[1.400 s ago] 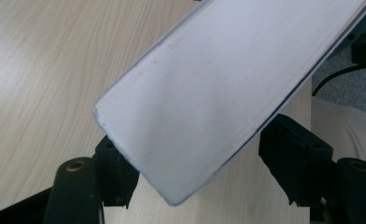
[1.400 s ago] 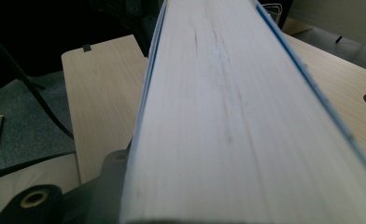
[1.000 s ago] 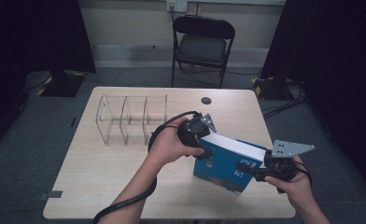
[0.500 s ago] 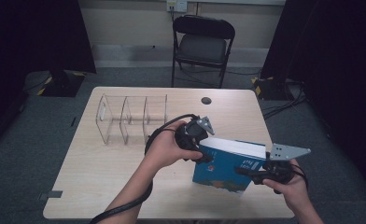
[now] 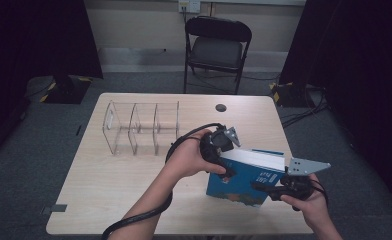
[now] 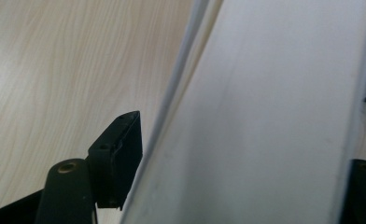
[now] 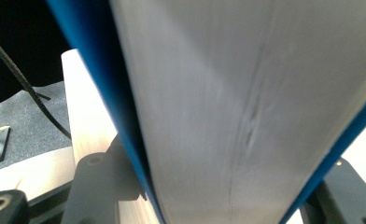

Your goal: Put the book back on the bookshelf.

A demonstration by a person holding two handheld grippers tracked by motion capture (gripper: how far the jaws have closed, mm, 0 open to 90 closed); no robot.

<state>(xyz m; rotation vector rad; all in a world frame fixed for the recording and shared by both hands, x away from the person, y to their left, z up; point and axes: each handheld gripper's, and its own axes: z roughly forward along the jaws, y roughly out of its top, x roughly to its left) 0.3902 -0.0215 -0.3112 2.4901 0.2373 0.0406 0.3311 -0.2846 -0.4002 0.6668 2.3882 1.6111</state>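
A blue-covered book point(image 5: 244, 180) stands on its edge on the table point(image 5: 124, 190), with its white page block up. My left gripper point(image 5: 227, 167) comes down over the book's top left corner. In the left gripper view its jaws point(image 6: 246, 149) straddle the pages point(image 6: 274, 116); they have just been opening, and the left pad point(image 6: 118, 158) stands a little off the cover. My right gripper point(image 5: 258, 186) reaches in from the right. Its jaws point(image 7: 223, 177) have widened a little in the last second but still press on the blue covers of the book point(image 7: 209, 93).
A clear acrylic rack point(image 5: 141, 127) with several slots stands at the back left of the table. A small dark round spot point(image 5: 221, 107) marks the far edge. A folding chair point(image 5: 216, 47) stands behind the table. Cables trail from both grippers.
Both hands and the book stay almost where they were. The book's tilt looks the same.
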